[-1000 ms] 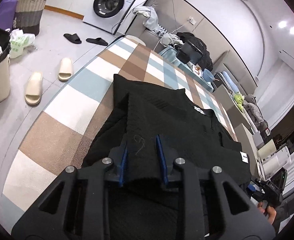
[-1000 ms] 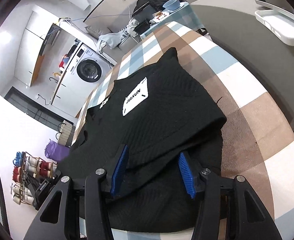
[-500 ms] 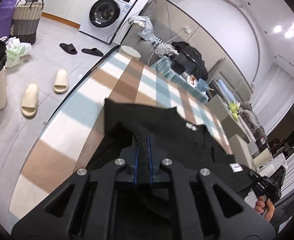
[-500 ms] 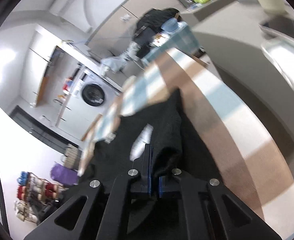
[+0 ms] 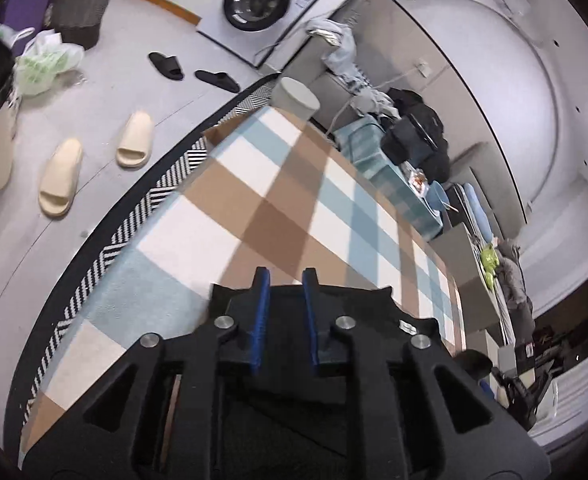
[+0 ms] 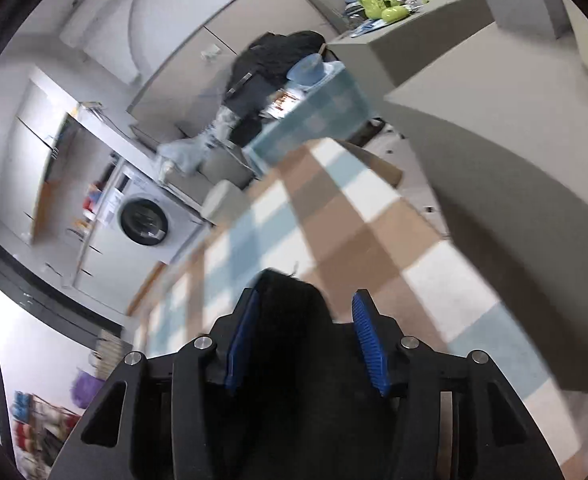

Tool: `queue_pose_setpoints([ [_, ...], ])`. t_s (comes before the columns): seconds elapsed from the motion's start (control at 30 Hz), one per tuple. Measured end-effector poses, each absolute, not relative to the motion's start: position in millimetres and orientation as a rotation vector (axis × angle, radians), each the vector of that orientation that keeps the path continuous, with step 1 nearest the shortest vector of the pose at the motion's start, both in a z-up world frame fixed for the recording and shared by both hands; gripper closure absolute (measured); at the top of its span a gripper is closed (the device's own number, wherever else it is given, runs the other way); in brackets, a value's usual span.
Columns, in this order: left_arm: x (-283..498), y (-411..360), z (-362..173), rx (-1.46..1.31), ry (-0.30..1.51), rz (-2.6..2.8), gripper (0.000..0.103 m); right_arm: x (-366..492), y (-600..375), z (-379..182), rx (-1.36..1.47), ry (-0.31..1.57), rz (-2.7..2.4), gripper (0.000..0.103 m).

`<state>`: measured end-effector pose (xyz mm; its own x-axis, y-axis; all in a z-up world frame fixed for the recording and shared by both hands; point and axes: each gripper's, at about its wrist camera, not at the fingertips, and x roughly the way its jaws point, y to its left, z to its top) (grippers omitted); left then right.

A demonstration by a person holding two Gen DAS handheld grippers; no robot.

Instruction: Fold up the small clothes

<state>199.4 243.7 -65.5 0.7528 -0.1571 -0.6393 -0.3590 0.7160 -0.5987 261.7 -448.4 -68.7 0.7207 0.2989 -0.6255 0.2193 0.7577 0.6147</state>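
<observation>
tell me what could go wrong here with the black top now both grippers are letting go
1. The right gripper is opening, yet a bunch of the black top sits against its left pad; it might drag when the hand leaves.
2. The left gripper is opening over the folded edge; that fold may spring back.
3. The right view is blurred, so the fold's alignment on the checked cloth is uncertain.

Wrist views, downward over checked cloth [image 5: 278, 216]
</observation>
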Motion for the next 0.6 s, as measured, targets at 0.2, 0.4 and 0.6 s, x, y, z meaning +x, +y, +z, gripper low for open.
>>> queue_pose_setpoints([
  [0.2,182.6,233.1,-60.5,-0.666,0.715,0.121,0.043,252.1,-452.8,-80.1,0.627,0.853,0.047,0.053],
  [0.4,164.5,203.3,-51.9,-0.488,0.739,0.096,0.039,241.5,-443.8,-76.1,0.555,0.889,0.073,0.053],
  [0.6,167.6,168.5,-57.5,-0.393,0.823,0.018,0.039,222.5,-412.5,-54.5,0.421,0.925,0.177,0.050],
])
